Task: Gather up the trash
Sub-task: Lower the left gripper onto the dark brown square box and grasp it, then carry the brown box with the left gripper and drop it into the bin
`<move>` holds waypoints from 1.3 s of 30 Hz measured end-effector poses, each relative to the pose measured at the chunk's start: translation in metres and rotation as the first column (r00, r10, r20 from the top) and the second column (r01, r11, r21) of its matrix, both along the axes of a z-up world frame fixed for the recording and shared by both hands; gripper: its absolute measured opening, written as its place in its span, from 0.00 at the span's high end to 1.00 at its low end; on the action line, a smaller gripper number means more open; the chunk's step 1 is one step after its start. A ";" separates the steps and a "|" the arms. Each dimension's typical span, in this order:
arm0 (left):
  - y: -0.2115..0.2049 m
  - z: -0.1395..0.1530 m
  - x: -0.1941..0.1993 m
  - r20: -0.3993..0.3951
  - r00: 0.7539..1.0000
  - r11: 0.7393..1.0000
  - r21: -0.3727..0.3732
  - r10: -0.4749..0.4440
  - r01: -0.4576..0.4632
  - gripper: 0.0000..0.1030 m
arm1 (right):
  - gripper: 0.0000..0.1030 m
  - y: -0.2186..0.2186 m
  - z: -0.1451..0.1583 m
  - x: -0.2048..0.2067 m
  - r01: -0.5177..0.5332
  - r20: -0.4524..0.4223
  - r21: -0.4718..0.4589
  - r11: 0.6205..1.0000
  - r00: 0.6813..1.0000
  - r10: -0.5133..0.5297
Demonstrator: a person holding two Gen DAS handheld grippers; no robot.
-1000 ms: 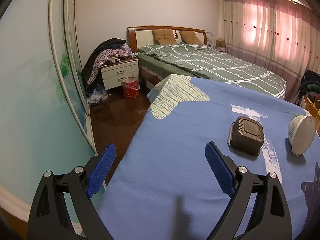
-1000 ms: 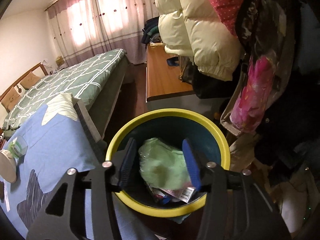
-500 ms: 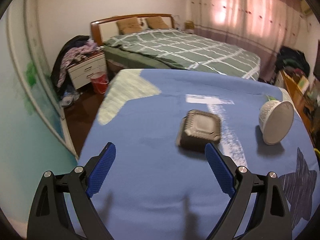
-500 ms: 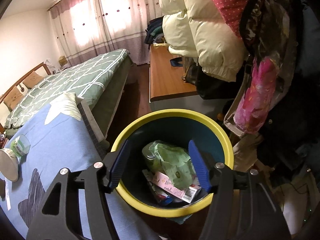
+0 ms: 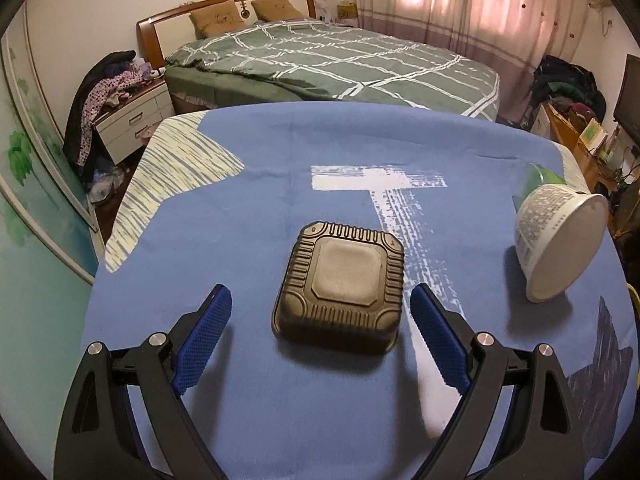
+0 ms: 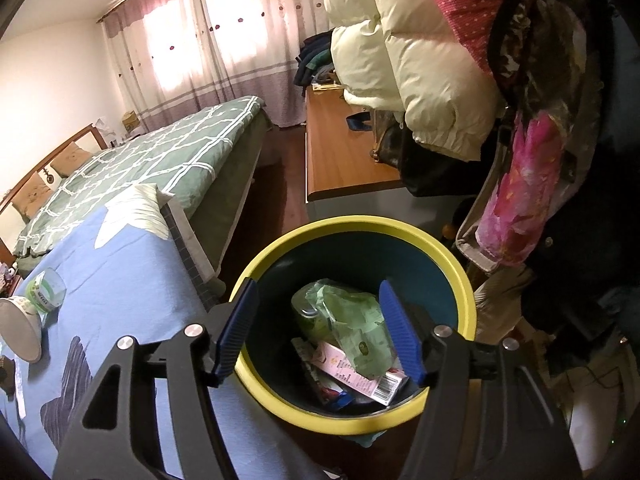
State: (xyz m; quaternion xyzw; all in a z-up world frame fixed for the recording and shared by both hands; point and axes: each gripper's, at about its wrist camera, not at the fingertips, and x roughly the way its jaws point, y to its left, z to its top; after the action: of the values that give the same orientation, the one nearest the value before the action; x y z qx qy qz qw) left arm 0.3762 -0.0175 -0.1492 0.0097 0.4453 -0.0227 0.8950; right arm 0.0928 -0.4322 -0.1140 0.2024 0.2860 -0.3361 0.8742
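While the green packet [image 6: 352,324] already lies in the yellow-rimmed bin [image 6: 452,268] below the right gripper's [image 6: 320,332] just-opened, empty fingers, the ribbed black plastic box [image 5: 340,284] (square, lidded) waits on the blue surface [image 5: 248,220] between the left gripper's [image 5: 320,336] wide-apart fingers, a paper bowl [image 5: 560,244] farther right.

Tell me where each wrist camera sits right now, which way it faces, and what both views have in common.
Left wrist: behind the open left tool, angled down at the black food box on the blue bedcover; only its fingers show.
Right wrist: behind the open right tool, looking down into the yellow-rimmed bin; jaws just opened, nothing held.
Shared: white paper bowl, blue bedcover, green bed.
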 end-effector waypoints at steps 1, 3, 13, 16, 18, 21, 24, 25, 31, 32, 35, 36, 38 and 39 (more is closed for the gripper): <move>0.000 -0.001 0.001 -0.002 1.000 1.000 0.000 -0.002 0.002 0.13 | 0.41 0.000 0.000 0.000 -0.002 -0.001 0.000 1.000 1.000 0.002; -0.001 -0.003 0.005 -0.003 1.000 1.000 0.001 -0.010 0.010 0.18 | 0.41 0.001 0.000 0.001 -0.005 -0.001 0.000 1.000 1.000 0.005; -0.007 0.000 0.005 0.004 0.999 0.999 -0.027 -0.037 0.037 0.37 | 0.40 0.002 -0.001 0.002 -0.008 0.000 0.005 1.000 1.000 0.008; -0.020 0.018 -0.012 0.049 0.997 0.998 -0.002 -0.066 0.066 0.37 | 0.40 0.001 0.000 0.001 -0.009 0.009 0.005 1.000 1.000 0.009; -0.034 0.034 -0.029 0.082 0.992 0.995 0.005 -0.095 0.095 0.37 | 0.40 0.000 0.000 -0.001 -0.014 0.024 0.012 1.000 1.000 0.014; -0.058 0.057 -0.053 0.127 0.980 0.989 0.016 -0.151 0.150 0.37 | 0.39 -0.001 0.000 -0.004 -0.037 0.018 0.023 0.999 0.999 0.036; -0.090 0.076 -0.075 0.159 0.962 0.975 0.022 -0.221 0.221 0.37 | 0.39 -0.001 0.000 -0.009 -0.055 0.013 0.019 0.998 0.998 0.055; -0.101 0.080 -0.079 0.162 0.957 0.970 0.019 -0.242 0.242 0.37 | 0.39 0.000 0.000 -0.011 -0.062 0.009 0.015 0.998 0.998 0.062; -0.192 0.085 -0.109 0.157 0.902 0.914 0.002 -0.402 0.407 0.37 | 0.37 -0.003 0.001 -0.033 -0.110 -0.007 -0.003 0.994 0.994 0.110; -0.210 0.084 -0.112 0.152 0.890 0.900 -0.001 -0.430 0.435 0.37 | 0.36 -0.003 0.001 -0.038 -0.109 -0.005 -0.011 0.994 0.994 0.109; -0.265 0.079 -0.122 0.135 0.853 0.860 -0.003 -0.505 0.510 0.37 | 0.35 -0.009 0.000 -0.054 -0.097 -0.013 -0.029 0.995 0.995 0.097; -0.284 0.077 -0.126 0.127 0.838 0.844 -0.007 -0.531 0.536 0.37 | 0.35 -0.012 -0.002 -0.059 -0.094 -0.011 -0.020 0.995 0.996 0.094; -0.315 0.073 -0.134 0.112 0.813 0.817 -0.010 -0.572 0.576 0.37 | 0.35 -0.019 -0.005 -0.070 -0.084 -0.010 -0.007 0.996 0.996 0.084; -0.332 0.070 -0.136 0.103 0.799 0.802 -0.008 -0.593 0.597 0.37 | 0.35 -0.023 -0.007 -0.074 -0.077 -0.010 -0.005 0.997 0.997 0.077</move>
State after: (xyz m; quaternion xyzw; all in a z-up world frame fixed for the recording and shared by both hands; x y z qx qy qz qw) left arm 0.2399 -0.3497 -0.0795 0.1319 0.3759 -0.3108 0.8630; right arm 0.0189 -0.4554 -0.1205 0.1872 0.2969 -0.3041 0.8856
